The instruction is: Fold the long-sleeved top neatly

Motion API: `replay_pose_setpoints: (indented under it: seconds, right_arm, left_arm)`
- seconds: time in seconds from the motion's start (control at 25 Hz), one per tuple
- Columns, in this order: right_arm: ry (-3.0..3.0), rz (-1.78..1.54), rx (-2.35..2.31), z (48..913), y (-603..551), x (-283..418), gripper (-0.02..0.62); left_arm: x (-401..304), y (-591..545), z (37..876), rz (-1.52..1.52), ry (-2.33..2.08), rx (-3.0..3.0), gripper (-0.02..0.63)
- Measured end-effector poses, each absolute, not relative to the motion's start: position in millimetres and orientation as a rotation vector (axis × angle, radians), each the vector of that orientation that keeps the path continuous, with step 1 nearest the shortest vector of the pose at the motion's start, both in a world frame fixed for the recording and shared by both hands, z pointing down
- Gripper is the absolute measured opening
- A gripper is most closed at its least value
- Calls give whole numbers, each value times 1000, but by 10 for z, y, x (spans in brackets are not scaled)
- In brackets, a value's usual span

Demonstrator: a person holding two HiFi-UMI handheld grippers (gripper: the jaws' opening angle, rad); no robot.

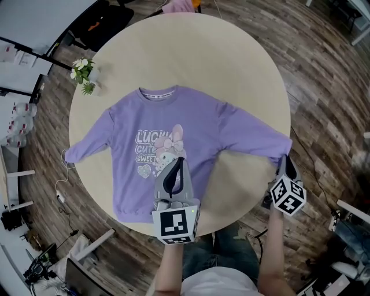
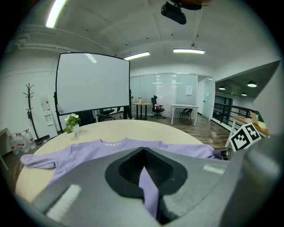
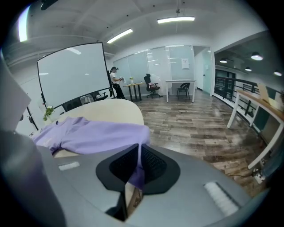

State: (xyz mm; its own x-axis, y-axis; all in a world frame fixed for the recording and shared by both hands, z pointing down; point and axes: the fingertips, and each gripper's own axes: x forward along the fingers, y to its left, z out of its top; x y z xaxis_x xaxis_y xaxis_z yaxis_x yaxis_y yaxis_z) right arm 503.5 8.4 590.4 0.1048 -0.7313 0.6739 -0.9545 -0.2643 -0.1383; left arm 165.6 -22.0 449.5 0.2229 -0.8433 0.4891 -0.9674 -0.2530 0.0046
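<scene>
A lilac long-sleeved top (image 1: 173, 139) with a cartoon print lies flat, front up, on the round beige table (image 1: 243, 69), its collar at the far side. My left gripper (image 1: 180, 160) hovers over the lower front of the top. In the left gripper view its jaws (image 2: 143, 170) are shut on a strip of lilac fabric. My right gripper (image 1: 287, 165) is at the table's right edge, on the cuff of the sleeve on that side. The right gripper view shows its jaws (image 3: 136, 164) shut on that lilac cuff. The other sleeve (image 1: 87, 144) reaches the left edge.
A small potted plant (image 1: 84, 72) stands on the table at the far left. A white cable (image 1: 60, 191) hangs off the left edge to the wooden floor. A pink item (image 1: 179, 6) sits beyond the far edge. Desks and chairs stand farther off.
</scene>
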Motion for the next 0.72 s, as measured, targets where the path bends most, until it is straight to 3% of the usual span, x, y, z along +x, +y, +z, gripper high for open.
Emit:
replay_pose_setpoints:
  seconds: [0.72]
  right_arm:
    - [-1799, 769, 2091, 5038, -122, 4700, 38]
  left_arm:
    - [1281, 9, 4169, 473, -1787, 2182, 0]
